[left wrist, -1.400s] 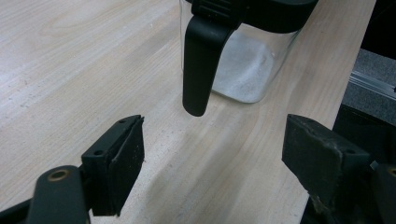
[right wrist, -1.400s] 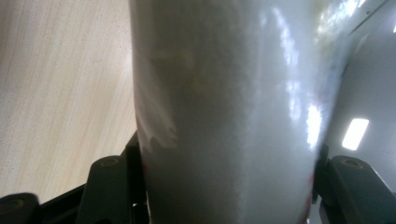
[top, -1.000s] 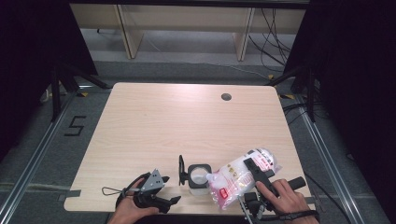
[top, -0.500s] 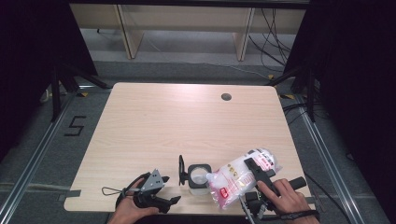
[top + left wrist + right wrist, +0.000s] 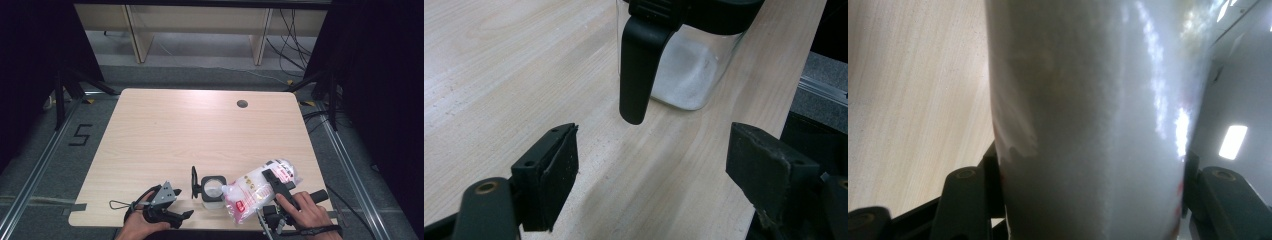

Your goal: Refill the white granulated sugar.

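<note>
Our right gripper clamps a clear plastic bag of white granules, its long axis tilted, mouth toward the square glass jar with black rim just left. Our left gripper waits wide open and empty on the pale wooden tabletop, near the jar's handle side.

My table is pale wood grain, smooth and matt. The jar looks like clear glass or plastic, with a matt black plastic handle. The bag is glossy clear film over white grains. My gripper pads are rough black rubber.
</note>
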### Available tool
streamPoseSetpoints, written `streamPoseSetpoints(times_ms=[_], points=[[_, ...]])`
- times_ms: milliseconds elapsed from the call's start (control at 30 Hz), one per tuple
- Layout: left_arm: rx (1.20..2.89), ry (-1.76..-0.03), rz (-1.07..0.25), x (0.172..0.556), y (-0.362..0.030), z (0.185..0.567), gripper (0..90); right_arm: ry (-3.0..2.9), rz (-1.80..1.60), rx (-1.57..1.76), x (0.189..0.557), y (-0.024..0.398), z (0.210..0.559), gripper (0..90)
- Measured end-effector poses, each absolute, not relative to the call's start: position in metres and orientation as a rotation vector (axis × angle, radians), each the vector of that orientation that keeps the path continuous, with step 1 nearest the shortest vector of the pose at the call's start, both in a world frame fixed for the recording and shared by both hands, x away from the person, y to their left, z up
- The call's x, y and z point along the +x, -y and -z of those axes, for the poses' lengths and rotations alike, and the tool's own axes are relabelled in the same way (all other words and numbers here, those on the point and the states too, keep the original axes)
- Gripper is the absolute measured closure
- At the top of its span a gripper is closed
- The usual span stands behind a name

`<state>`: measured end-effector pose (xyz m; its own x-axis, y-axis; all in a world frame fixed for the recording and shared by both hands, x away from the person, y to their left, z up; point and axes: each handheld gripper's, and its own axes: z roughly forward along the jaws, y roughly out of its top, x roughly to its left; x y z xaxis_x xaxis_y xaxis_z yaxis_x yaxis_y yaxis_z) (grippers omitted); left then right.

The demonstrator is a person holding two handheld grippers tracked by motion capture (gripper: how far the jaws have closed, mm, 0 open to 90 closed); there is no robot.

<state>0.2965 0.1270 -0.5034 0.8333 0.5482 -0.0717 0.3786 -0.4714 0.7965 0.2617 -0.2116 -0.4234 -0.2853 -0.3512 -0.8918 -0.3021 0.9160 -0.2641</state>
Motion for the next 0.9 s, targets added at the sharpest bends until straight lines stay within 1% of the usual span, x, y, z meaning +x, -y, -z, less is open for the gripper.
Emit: streamPoseSetpoints(times_ms=[433, 533, 633, 733, 800, 900], points=[[2.114, -0.68, -0.25, 0.2963, -0.127, 0.5034, 20.6, -1.884, 0.038, -0.464, 0.2624, 0.2148, 0.4229, 42.2], [2.142, -0.66, -0.271, 0.2976, -0.1287, 0.5023, 20.6, -1.879, 0.031, -0.46, 0.262, 0.2151, 0.4225, 42.3], [2.123, -0.676, -0.257, 0.2968, -0.1278, 0.503, 20.6, -1.865, 0.028, -0.479, 0.2629, 0.2145, 0.4217, 42.2], [2.127, -0.674, -0.266, 0.297, -0.1281, 0.5027, 20.6, -1.881, 0.02, -0.435, 0.2612, 0.2155, 0.4238, 42.3], [2.137, -0.642, -0.279, 0.2982, -0.1288, 0.5021, 20.6, -1.874, 0.042, -0.486, 0.2622, 0.2136, 0.4212, 42.3], [2.136, -0.642, -0.279, 0.2983, -0.1289, 0.5022, 20.6, -1.87, 0.02, -0.467, 0.2619, 0.2137, 0.4223, 42.3]])
